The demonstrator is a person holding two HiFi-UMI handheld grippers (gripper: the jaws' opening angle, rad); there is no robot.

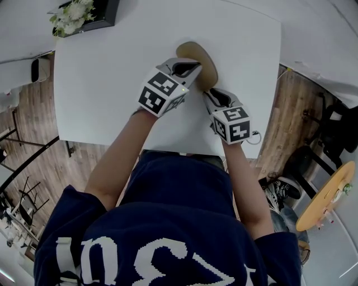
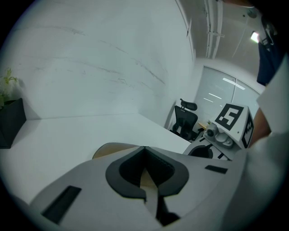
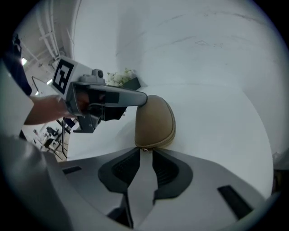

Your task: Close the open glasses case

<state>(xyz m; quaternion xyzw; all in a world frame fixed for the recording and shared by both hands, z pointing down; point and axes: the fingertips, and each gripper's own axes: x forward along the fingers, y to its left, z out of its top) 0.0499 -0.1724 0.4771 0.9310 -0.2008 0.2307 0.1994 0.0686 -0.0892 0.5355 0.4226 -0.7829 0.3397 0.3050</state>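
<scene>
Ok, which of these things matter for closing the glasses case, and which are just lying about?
Job: tan glasses case; left gripper, shut on it; right gripper, open at its zipper end; white table.
Lying about: flower planter; office chair; round wooden table.

Open across the left half of the flat white rectangular desk (image 1: 95, 84), near edge to far edge. Blocked at the far left corner by a black rectangular planter of white flowers (image 1: 89, 12). Crowded near the middle of the far edge: tan oval zippered glasses case (image 1: 208, 62), left gripper (image 1: 187, 68) over its top from the left, right gripper (image 1: 217, 96) just at its near end, jaws apart. Bare strip along the right edge. Near edge barred by the person's arms (image 1: 120, 156) and dark blue shirt (image 1: 168, 212).
</scene>
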